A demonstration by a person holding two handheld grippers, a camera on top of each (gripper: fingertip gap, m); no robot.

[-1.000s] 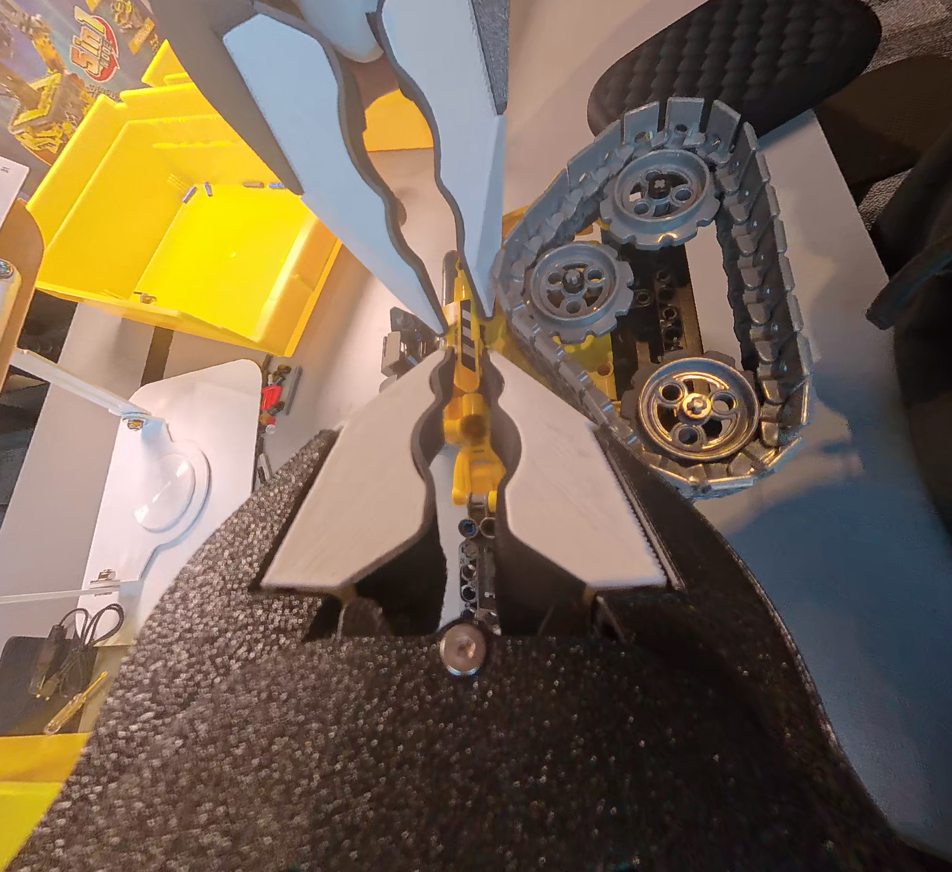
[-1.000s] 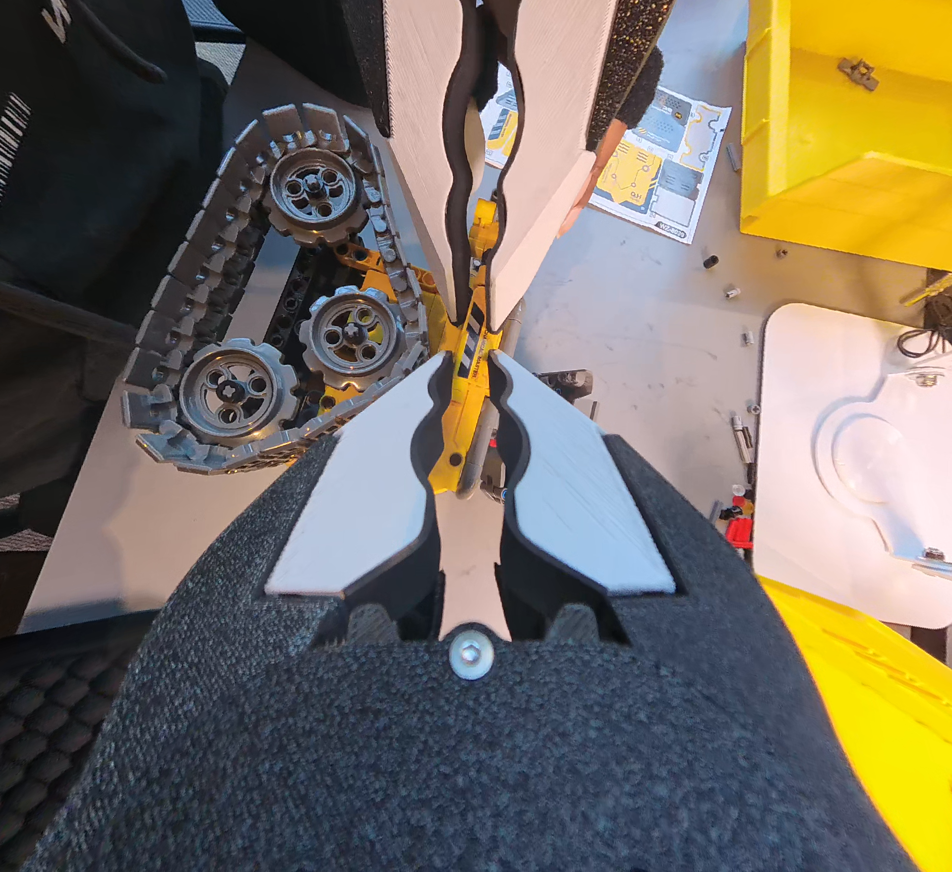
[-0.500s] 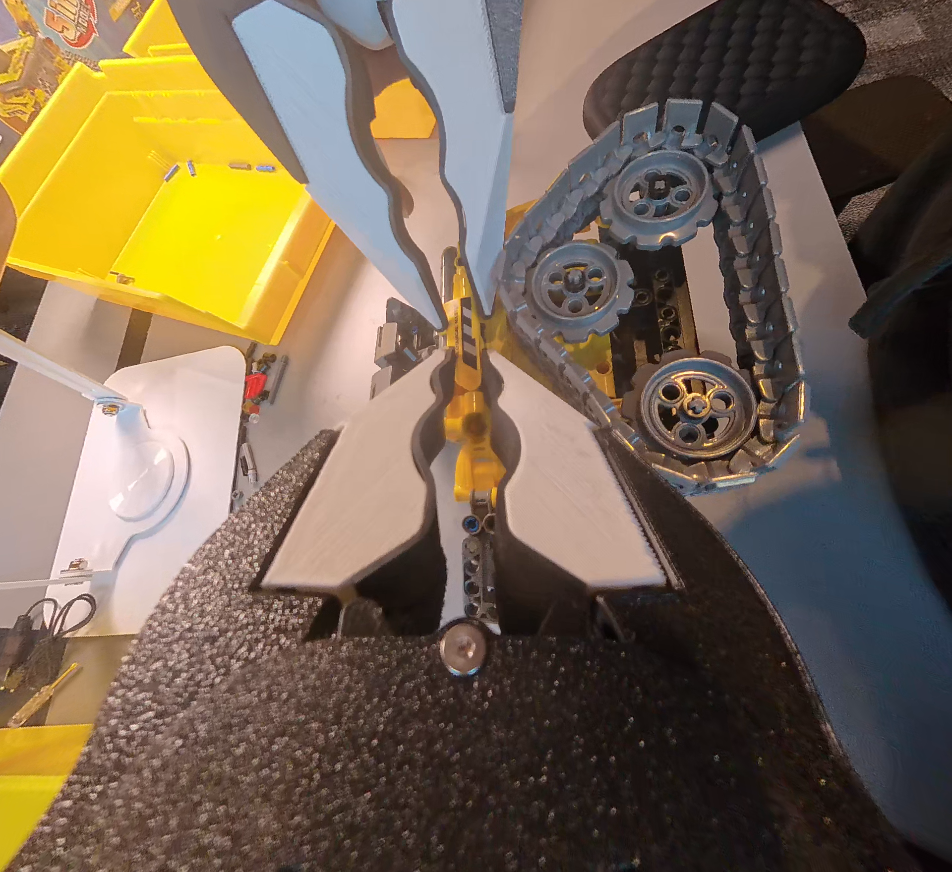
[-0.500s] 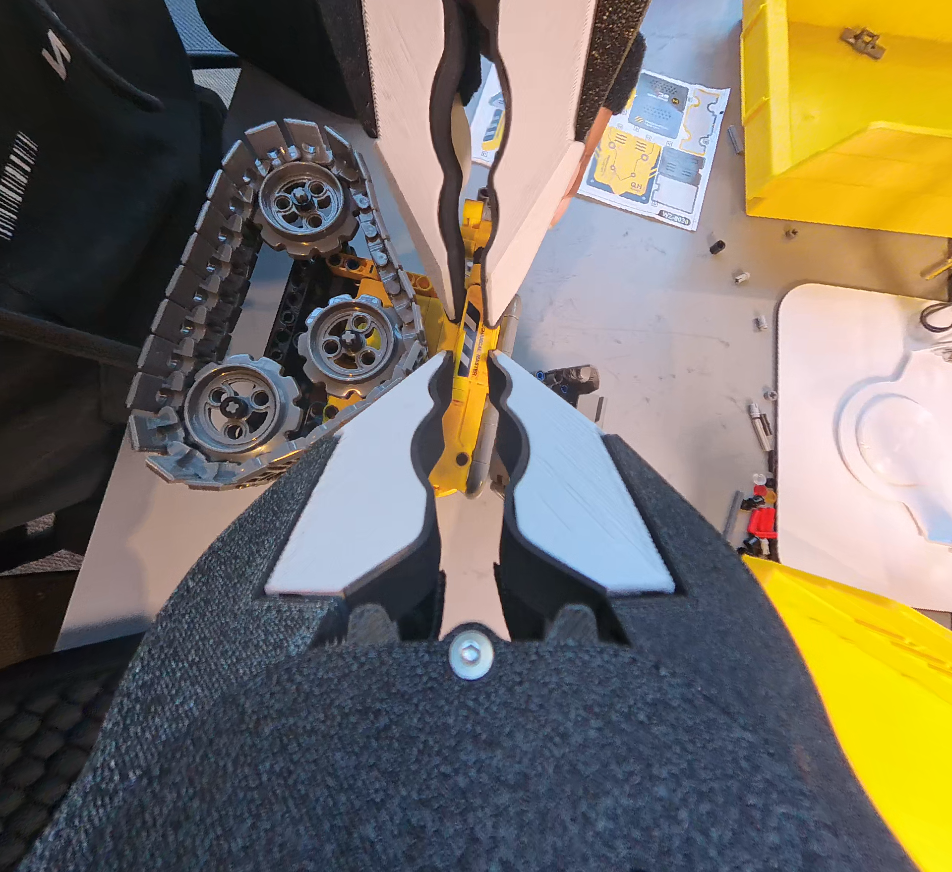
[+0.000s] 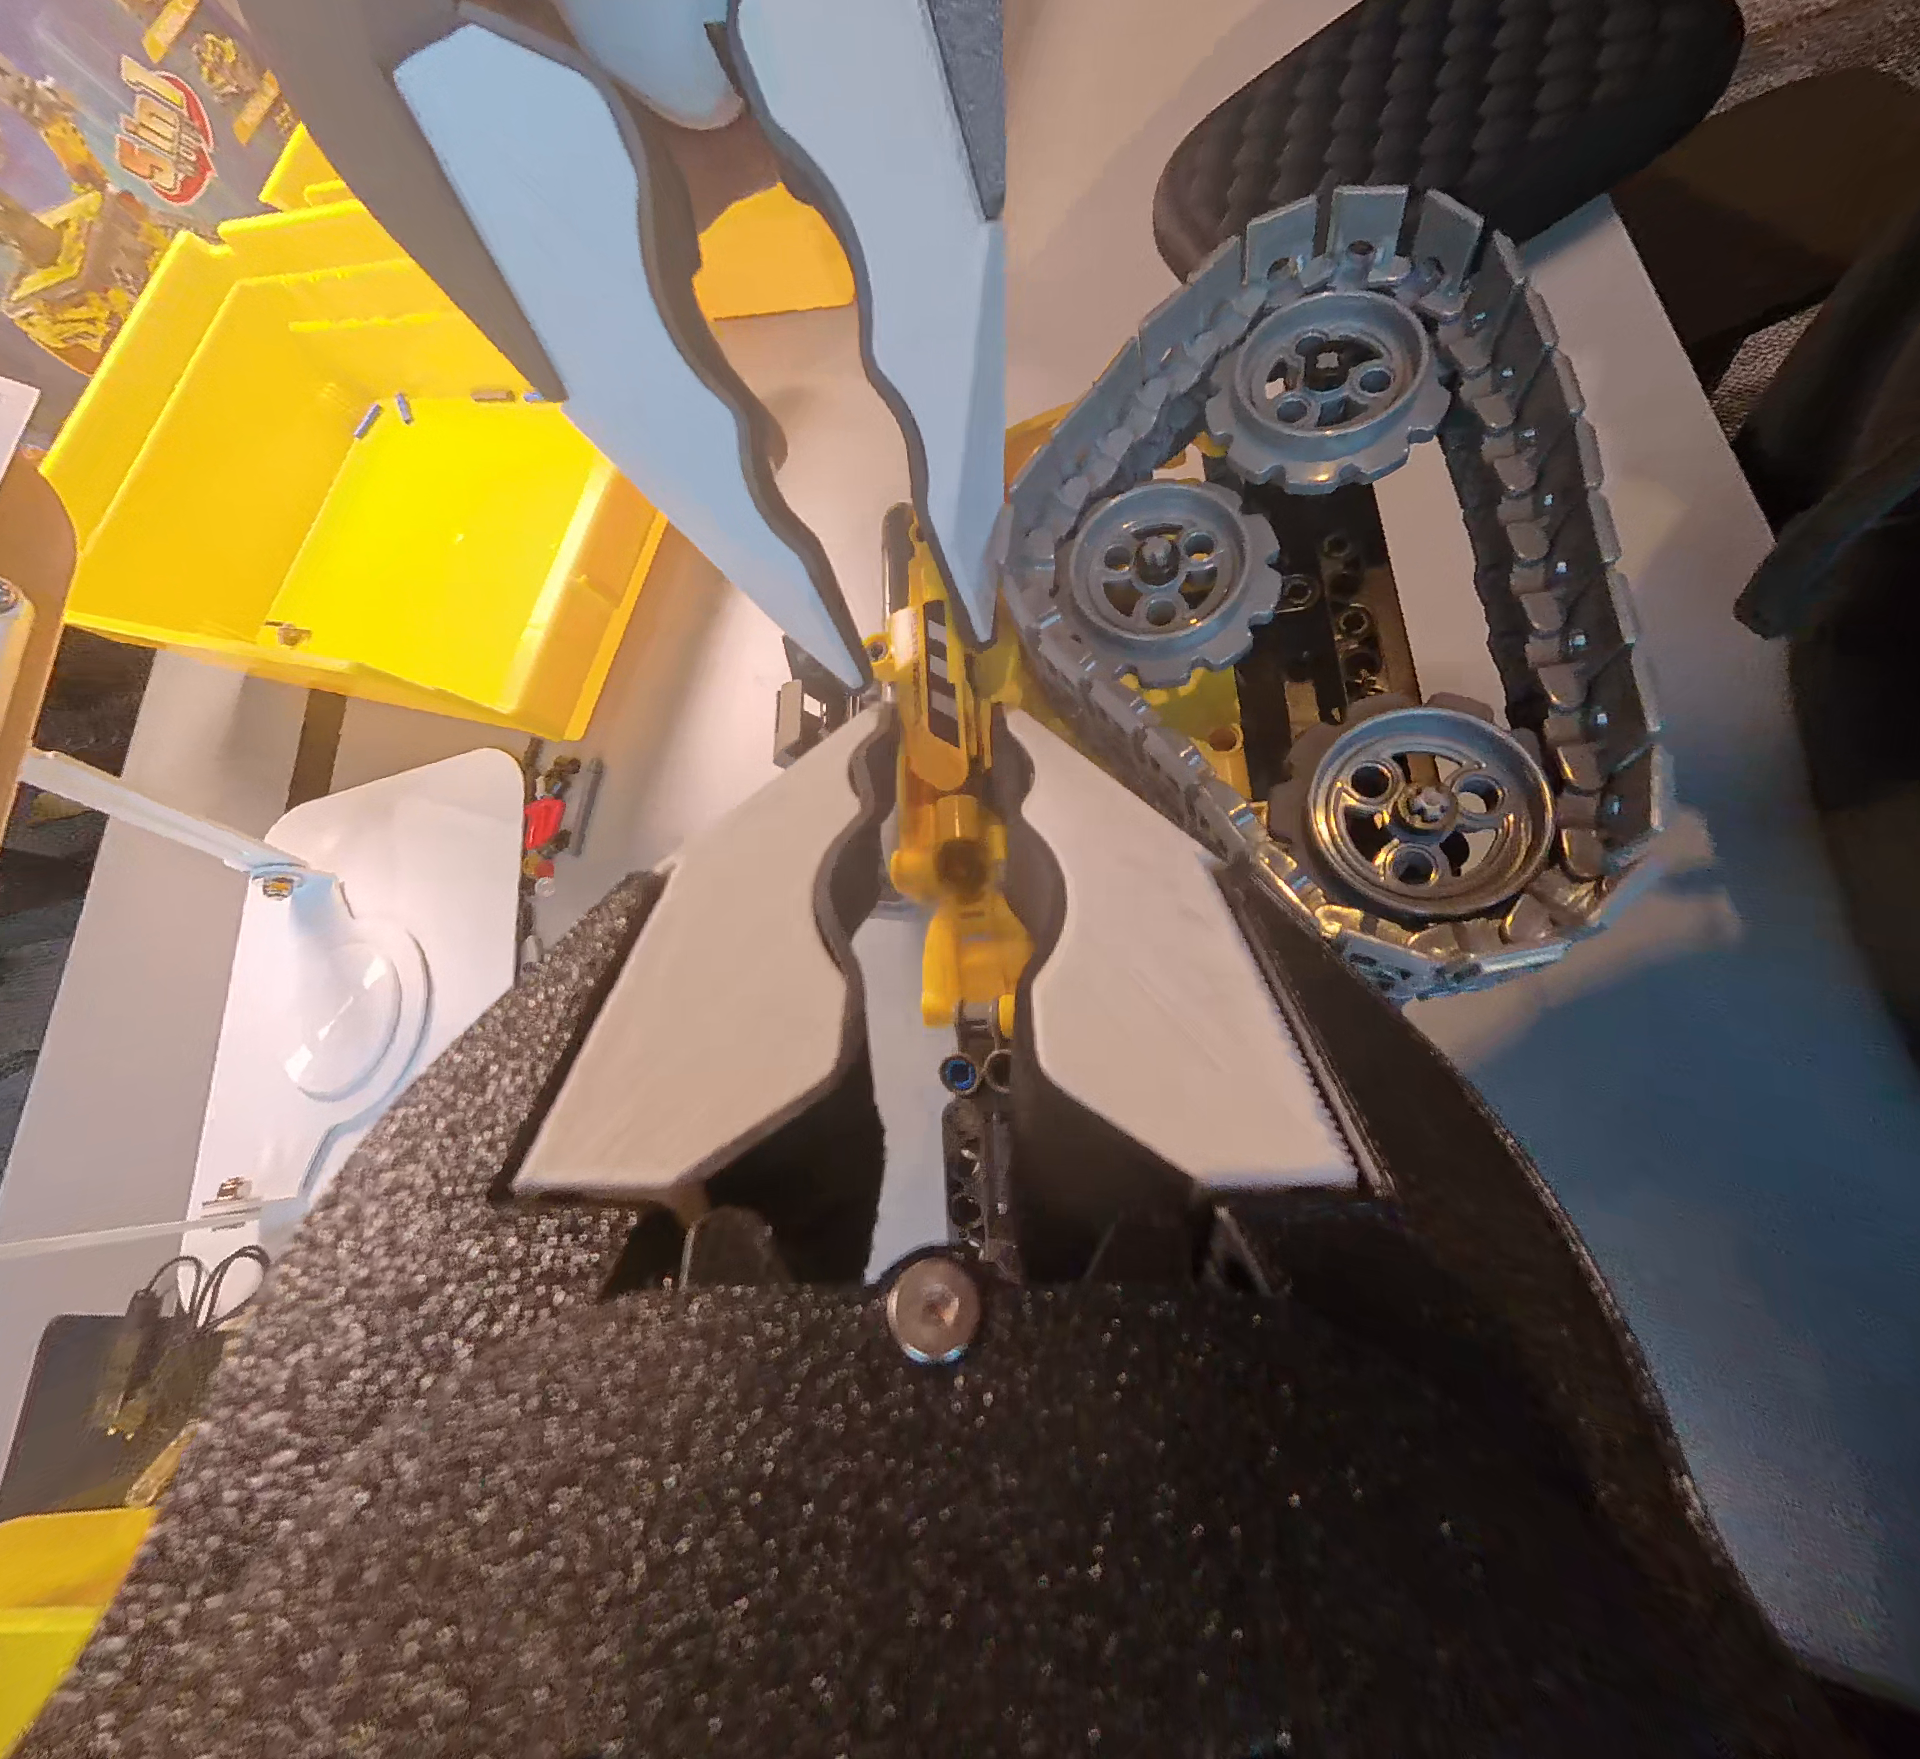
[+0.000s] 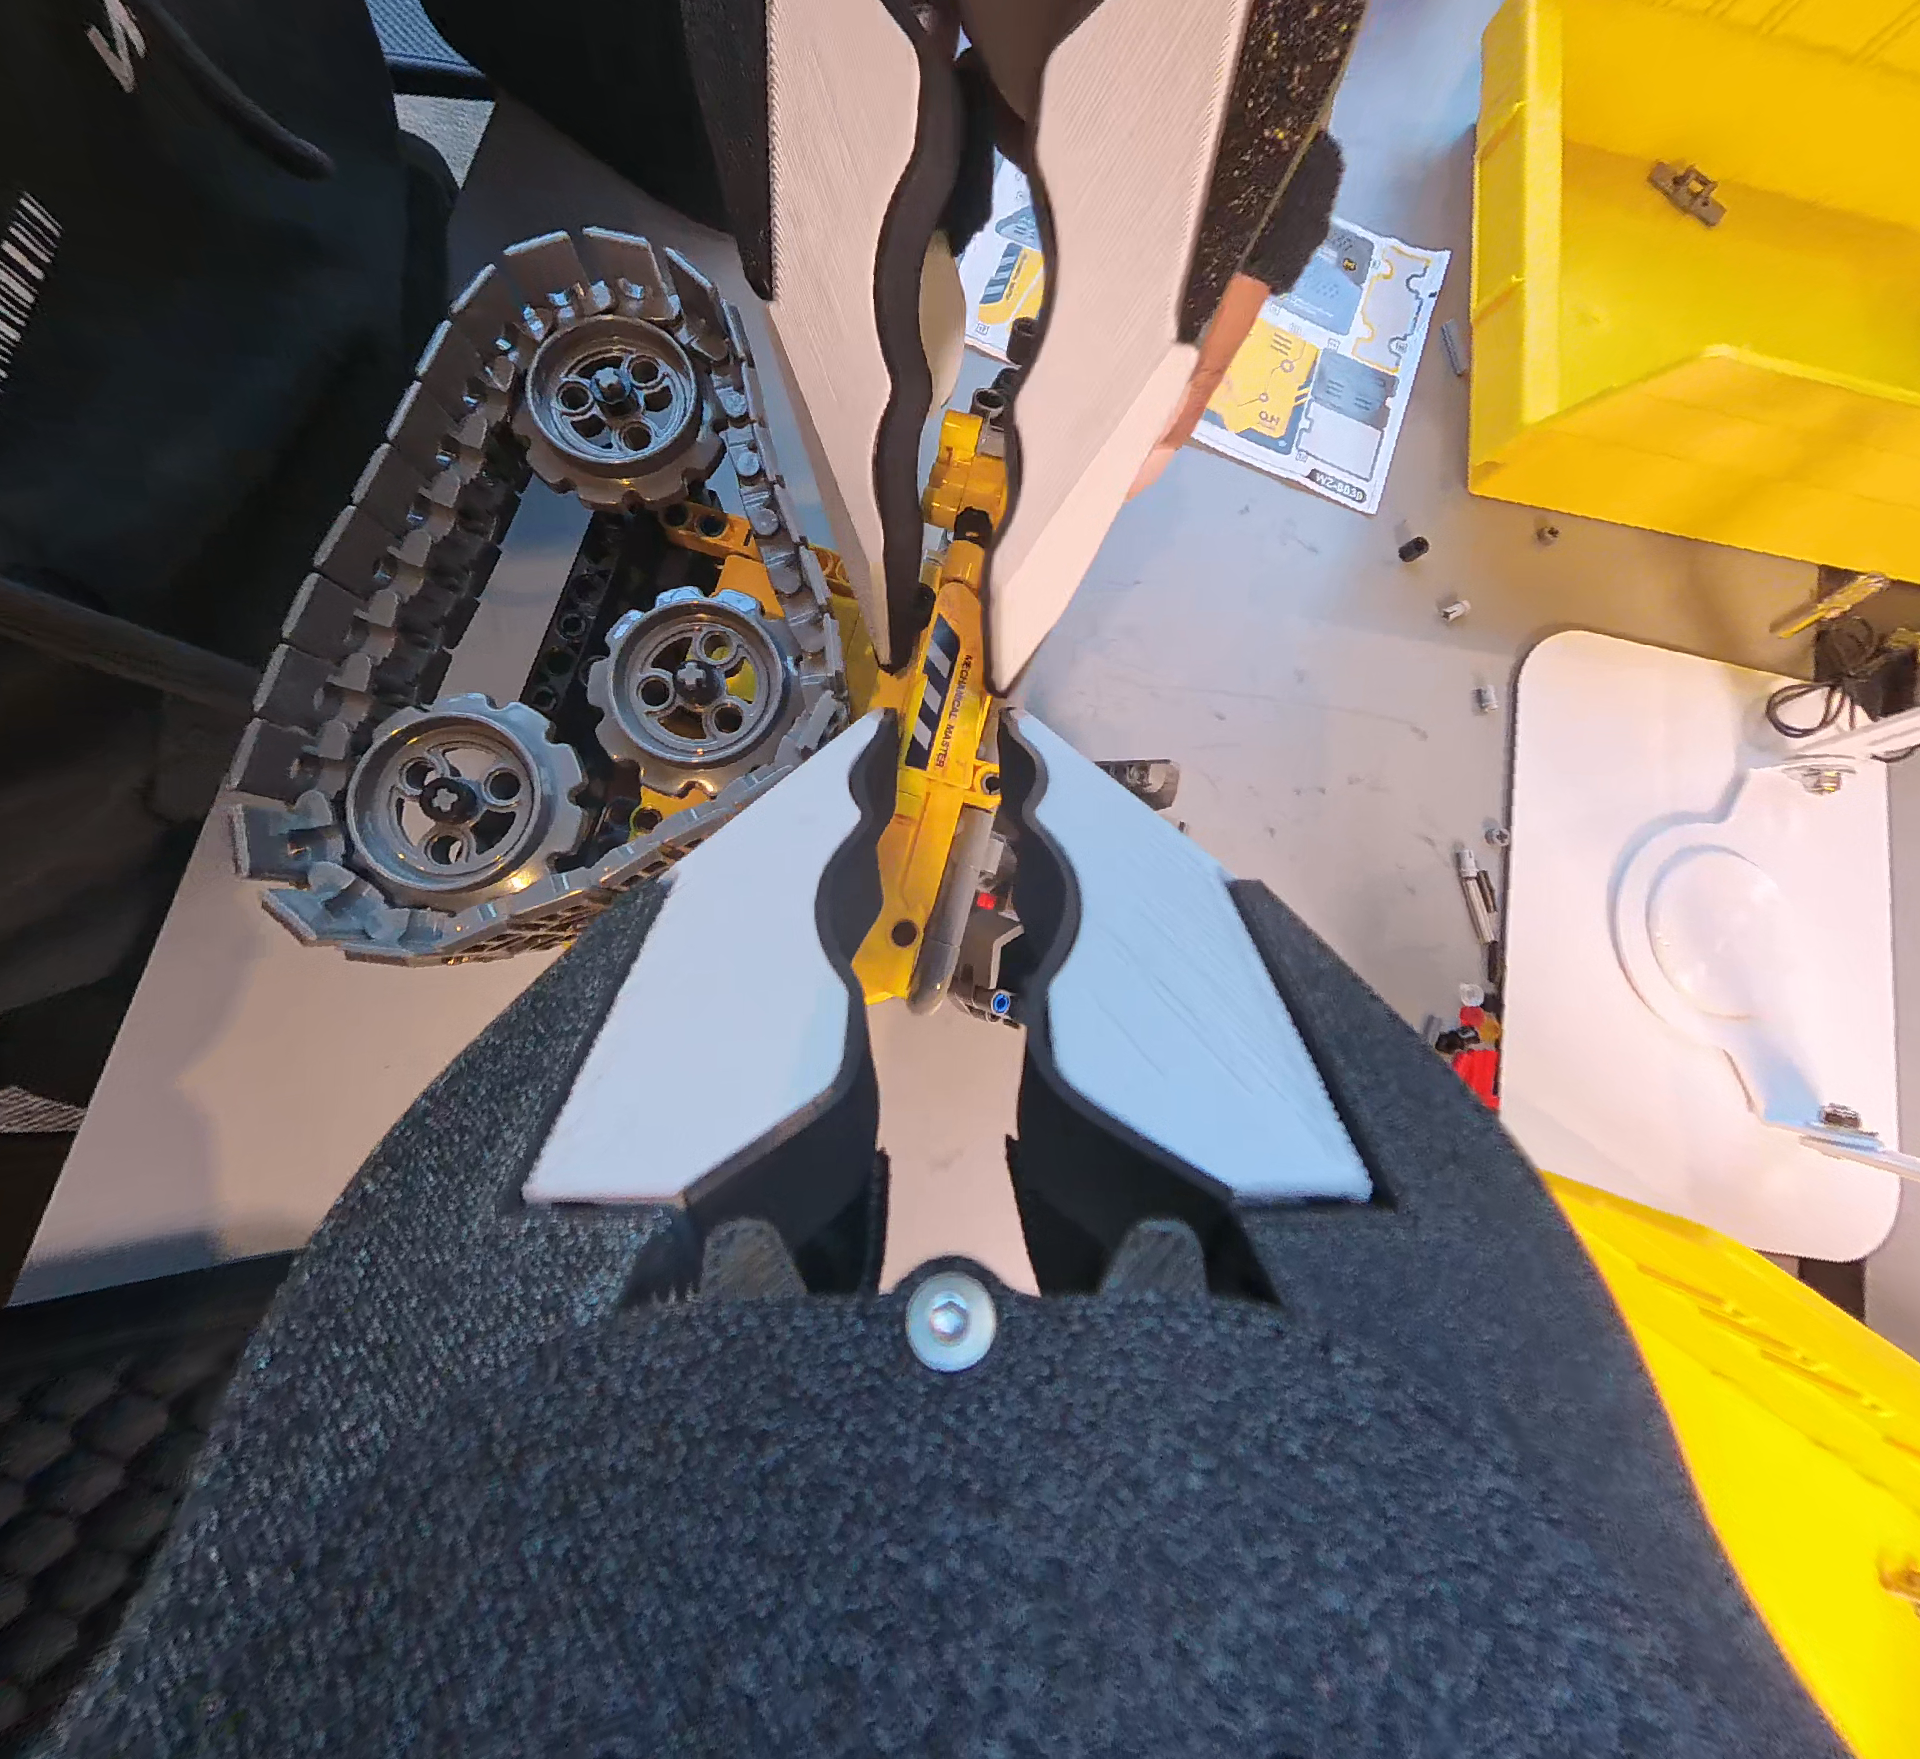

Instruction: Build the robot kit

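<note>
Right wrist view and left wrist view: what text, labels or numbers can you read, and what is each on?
I don't copy out writing; these things bear it:
Yellow beam, clamped by left gripper and right gripper: black lettering beside stripes, legible.
Sticker sheet: small codes, mostly too small to read.
Printed box: a round logo, blurred.
Dark garment: white marks, cut off by the edge.

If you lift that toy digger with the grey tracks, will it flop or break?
The grey track is made of separate links, so it probably sags or slips off its wheels. The yellow arm, gripped by both jaws, looks pinned together and might pop apart.
</note>
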